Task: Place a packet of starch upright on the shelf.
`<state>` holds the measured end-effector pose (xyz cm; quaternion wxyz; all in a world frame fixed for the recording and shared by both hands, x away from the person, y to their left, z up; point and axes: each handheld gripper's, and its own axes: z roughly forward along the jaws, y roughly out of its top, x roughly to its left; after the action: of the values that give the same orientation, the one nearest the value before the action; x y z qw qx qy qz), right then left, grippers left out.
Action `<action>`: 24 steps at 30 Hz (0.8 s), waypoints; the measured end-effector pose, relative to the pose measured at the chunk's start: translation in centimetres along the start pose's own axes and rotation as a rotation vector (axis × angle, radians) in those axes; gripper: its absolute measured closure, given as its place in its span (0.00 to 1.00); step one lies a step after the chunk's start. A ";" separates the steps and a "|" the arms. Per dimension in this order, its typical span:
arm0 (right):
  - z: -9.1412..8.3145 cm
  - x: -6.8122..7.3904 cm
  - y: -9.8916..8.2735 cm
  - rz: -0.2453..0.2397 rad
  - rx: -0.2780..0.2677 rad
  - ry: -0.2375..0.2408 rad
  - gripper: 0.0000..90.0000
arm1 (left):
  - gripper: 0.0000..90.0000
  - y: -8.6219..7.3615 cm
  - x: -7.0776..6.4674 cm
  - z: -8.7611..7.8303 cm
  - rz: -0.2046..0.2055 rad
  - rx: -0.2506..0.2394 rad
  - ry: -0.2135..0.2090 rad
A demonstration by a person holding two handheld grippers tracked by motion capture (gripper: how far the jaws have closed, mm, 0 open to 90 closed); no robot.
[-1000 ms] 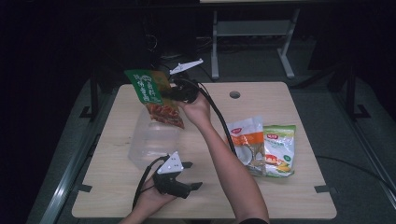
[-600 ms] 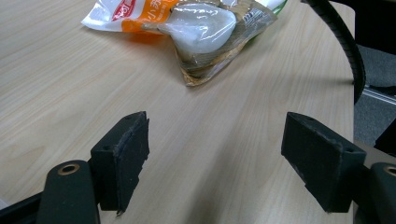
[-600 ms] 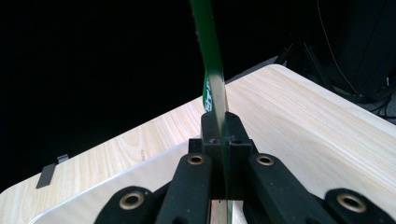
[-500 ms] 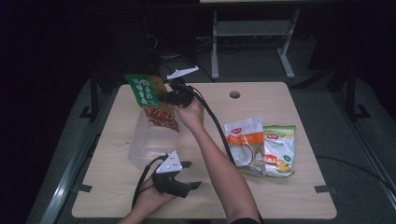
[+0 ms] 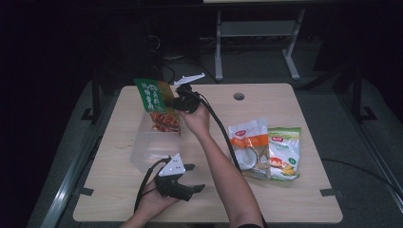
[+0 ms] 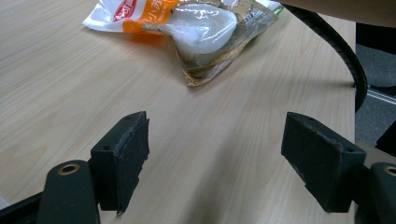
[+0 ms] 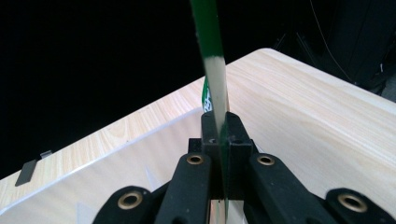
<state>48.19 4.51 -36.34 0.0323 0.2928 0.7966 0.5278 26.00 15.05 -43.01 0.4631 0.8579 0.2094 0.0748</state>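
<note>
My right gripper (image 5: 177, 103) is shut on the top edge of a green snack bag (image 5: 153, 98) with red pieces showing in its clear lower half. The bag hangs into a clear plastic box (image 5: 151, 151) on the table's left side. In the right gripper view the black jaws pinch the bag's thin green and white edge (image 7: 215, 84) edge-on, with my right gripper (image 7: 219, 130) above the box's rim (image 7: 116, 144). My left gripper (image 5: 192, 178) rests open near the front edge of the table, right of the box. In its own view my left gripper (image 6: 215, 154) has wide-apart pads over bare wood.
Two more snack bags lie side by side at the right: an orange and white one (image 5: 248, 145) (image 6: 187, 23) and a green and yellow one (image 5: 284, 153). A round hole (image 5: 239, 96) is in the table's far side. The right gripper's cable (image 6: 336, 46) trails across the table.
My right gripper has come down with the green bag, lowering it further into the clear box. The left gripper has stayed where it was.
</note>
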 end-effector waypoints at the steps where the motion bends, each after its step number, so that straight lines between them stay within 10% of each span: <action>1: 0.0 -0.1 -0.1 0.000 0.003 -0.004 0.99 | 0.26 0.0 0.0 0.0 -0.001 0.000 0.001; 9: -0.5 -0.8 -0.6 0.009 0.005 -0.021 0.97 | 0.26 0.0 0.0 0.0 0.000 -0.001 0.005; 24: -3.5 -1.4 -0.2 0.032 0.008 0.005 0.53 | 0.26 0.0 0.1 0.2 0.001 0.003 0.005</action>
<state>48.02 0.87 -35.37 0.0207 0.3041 0.7942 0.5256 26.11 14.94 -43.15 0.4613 0.8585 0.2105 0.0769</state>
